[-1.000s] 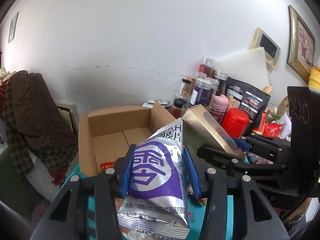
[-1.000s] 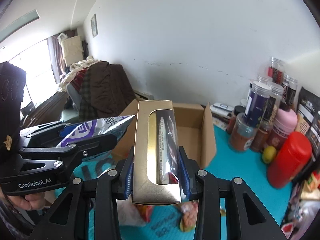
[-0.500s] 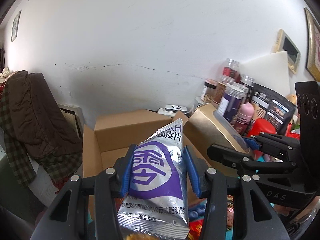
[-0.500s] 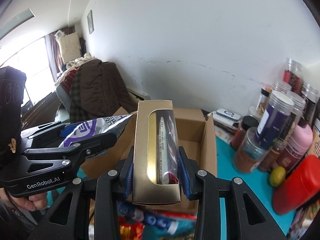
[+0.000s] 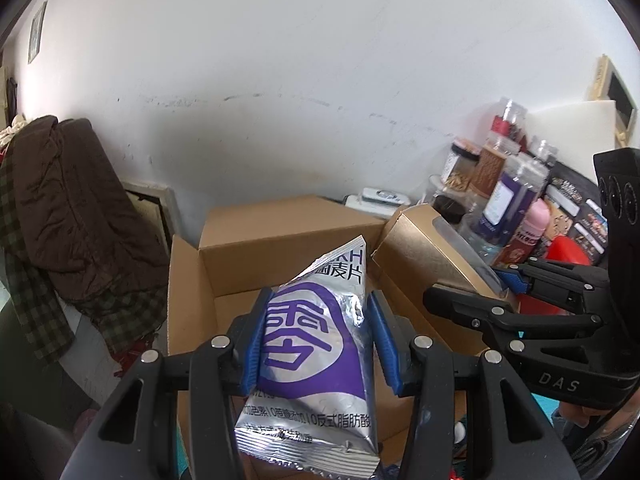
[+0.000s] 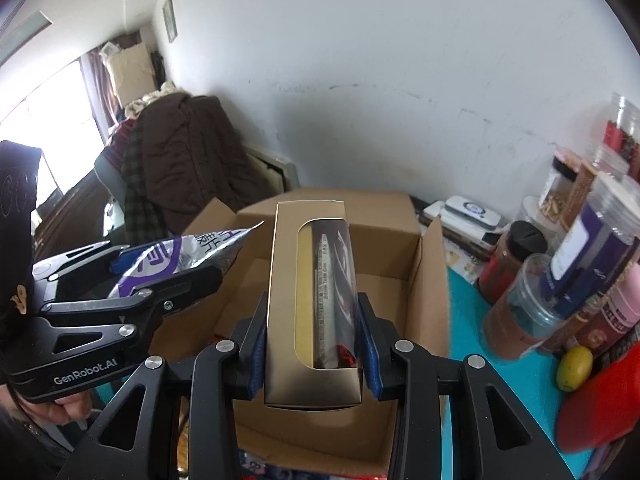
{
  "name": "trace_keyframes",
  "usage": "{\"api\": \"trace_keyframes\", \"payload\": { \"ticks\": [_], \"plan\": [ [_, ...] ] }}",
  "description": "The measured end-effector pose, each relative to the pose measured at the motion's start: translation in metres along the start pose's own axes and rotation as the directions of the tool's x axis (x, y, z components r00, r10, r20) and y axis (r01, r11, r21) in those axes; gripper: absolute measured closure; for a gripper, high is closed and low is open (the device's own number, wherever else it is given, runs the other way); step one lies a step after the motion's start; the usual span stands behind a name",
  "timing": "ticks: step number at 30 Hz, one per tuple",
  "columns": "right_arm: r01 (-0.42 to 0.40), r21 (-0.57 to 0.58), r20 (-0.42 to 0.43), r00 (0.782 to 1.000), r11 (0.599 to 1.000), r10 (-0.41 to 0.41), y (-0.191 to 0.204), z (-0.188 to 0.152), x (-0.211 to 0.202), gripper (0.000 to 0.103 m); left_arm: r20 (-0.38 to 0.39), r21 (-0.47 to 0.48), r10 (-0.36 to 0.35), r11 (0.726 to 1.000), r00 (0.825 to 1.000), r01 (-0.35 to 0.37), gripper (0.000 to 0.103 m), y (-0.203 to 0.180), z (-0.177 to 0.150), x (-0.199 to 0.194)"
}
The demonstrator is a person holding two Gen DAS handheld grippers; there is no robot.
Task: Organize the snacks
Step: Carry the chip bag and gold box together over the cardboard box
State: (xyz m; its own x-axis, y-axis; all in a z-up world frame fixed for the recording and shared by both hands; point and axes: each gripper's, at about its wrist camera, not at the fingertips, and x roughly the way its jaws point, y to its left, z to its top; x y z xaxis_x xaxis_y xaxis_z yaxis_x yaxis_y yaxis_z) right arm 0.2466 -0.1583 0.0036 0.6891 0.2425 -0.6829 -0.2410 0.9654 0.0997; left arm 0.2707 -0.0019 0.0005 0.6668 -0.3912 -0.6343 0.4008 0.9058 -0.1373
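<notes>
Left gripper [image 5: 316, 336] clamps the foil snack pouch [image 5: 316, 360] mid-frame over the cardboard box [image 5: 280, 240] (light, crinkly, slippery: pinch mid-body); right gripper [image 6: 312, 344] squeezes the stiff gold window carton [image 6: 308, 300], centre frame.

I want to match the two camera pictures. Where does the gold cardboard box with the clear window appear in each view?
Left wrist view: the gold cardboard box with the clear window is right of centre, seen from the side, clamped in the right gripper.
Right wrist view: the same box stands upright at centre, between the blue pads.
Shared landmark: the open brown cardboard carton lies behind the box in both views.
</notes>
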Motion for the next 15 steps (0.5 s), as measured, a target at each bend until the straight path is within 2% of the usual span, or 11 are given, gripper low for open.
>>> {"api": "trace_keyframes", "payload": {
  "ticks": [4, 9, 15],
  "plan": [
    [-0.036, 0.025, -0.062, 0.997, 0.999, 0.037, -0.004, 0.001, 0.017, 0.065, -0.05, -0.016, 0.006, 1.0, 0.999, -0.007, 0.056, 0.005, -0.002, 0.017],
    [-0.009, 0.031, -0.115, 0.993, 0.999, 0.012, -0.008, -0.001, 0.035, 0.065, -0.099, -0.023, 0.031, 0.999, 0.995, -0.034, 0.056, 0.01, -0.008, 0.032],
    [-0.003, 0.027, -0.181, 0.984, 1.0, 0.008, -0.011, -0.008, 0.056, 0.065, -0.136, 0.013, 0.055, 0.998, 0.989, -0.053, 0.056, 0.003, -0.016, 0.043]
  ]
}}
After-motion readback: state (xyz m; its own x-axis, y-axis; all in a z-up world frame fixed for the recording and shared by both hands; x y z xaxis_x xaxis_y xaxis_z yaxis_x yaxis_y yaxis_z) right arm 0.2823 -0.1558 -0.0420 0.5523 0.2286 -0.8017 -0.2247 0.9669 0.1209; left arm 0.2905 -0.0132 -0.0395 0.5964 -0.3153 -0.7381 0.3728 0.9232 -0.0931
